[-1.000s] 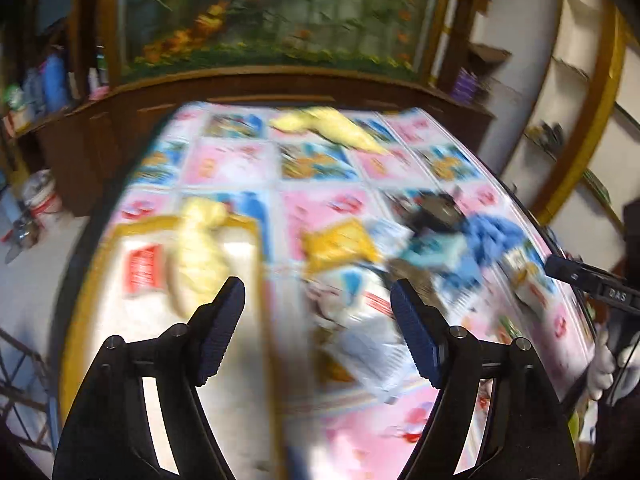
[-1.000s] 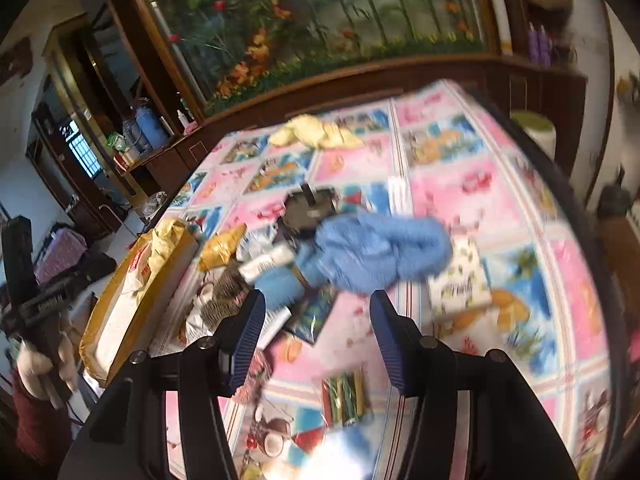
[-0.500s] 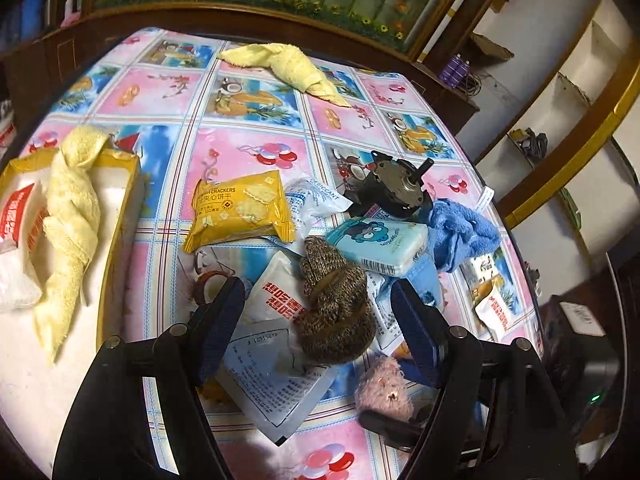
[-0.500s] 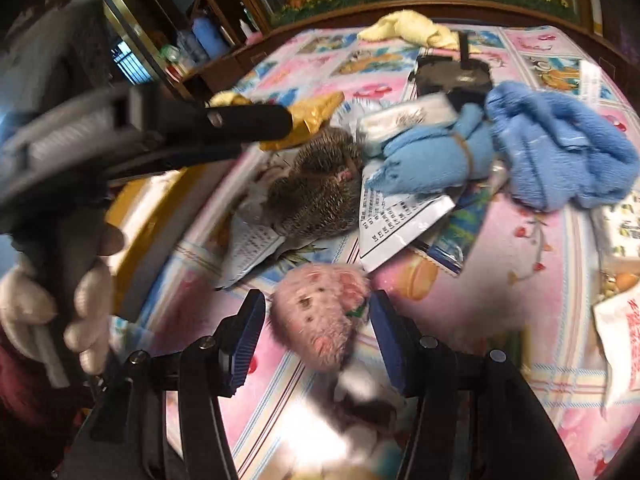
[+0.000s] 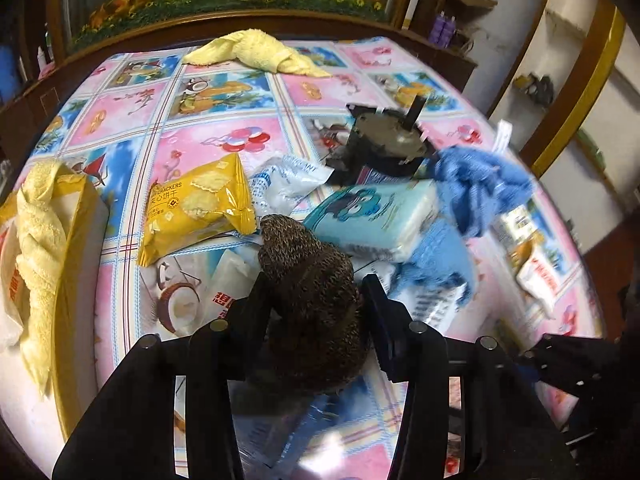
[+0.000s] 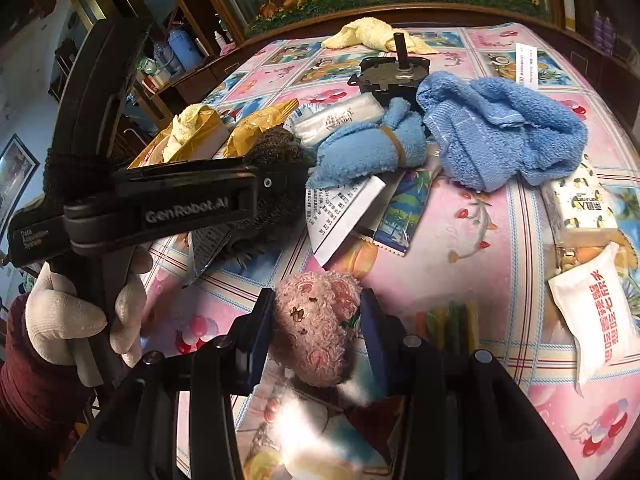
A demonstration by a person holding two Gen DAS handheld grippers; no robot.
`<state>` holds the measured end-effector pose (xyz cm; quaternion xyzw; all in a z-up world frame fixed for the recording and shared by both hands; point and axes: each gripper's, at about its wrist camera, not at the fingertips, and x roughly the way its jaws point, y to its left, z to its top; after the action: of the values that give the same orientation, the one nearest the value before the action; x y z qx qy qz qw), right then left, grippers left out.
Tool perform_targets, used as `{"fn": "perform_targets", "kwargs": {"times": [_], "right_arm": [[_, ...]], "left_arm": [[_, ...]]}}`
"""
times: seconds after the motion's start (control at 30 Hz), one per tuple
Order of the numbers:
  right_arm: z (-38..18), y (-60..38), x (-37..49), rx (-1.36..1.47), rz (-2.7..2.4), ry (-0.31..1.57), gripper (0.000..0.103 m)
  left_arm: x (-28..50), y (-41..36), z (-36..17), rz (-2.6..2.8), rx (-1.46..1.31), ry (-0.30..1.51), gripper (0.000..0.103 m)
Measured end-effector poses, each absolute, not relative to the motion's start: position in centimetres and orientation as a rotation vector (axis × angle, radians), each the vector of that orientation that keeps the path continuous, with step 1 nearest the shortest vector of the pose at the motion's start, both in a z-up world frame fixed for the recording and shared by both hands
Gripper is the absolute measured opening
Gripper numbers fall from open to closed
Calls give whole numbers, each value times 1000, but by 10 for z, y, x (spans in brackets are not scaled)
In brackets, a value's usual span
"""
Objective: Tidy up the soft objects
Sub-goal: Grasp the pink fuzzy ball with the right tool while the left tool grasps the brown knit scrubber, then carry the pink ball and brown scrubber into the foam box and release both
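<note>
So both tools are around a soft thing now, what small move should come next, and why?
Probably finish closing both. The left tool has the brown knitted bundle between its closing jaws, and the right tool has the pink fuzzy bundle. Both bundles lie on the table, so lift only when pinched.

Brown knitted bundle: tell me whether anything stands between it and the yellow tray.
The left gripper is closing its jaws around the brown knitted bundle. Between it and the yellow tray, the yellow cracker packet lies on the table; lifting over it should clear.
</note>
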<state>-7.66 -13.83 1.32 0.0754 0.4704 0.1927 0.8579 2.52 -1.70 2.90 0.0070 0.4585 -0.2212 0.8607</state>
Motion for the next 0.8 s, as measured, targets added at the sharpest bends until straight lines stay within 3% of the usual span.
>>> {"fn": "perform_targets", "kwargs": {"times": [0.4,0.6,0.8], "right_arm": [[64,-100,-90,124,533,882,42],[79,-28,-63,85,663,878,42],[76,61,-36,-34,737,899,42]], "left_arm": [[-31,117,108,-398,-231,790,45],[-17,208,82,-130,-244,893,45],[22,244,43,-17,-245,987,46]]}}
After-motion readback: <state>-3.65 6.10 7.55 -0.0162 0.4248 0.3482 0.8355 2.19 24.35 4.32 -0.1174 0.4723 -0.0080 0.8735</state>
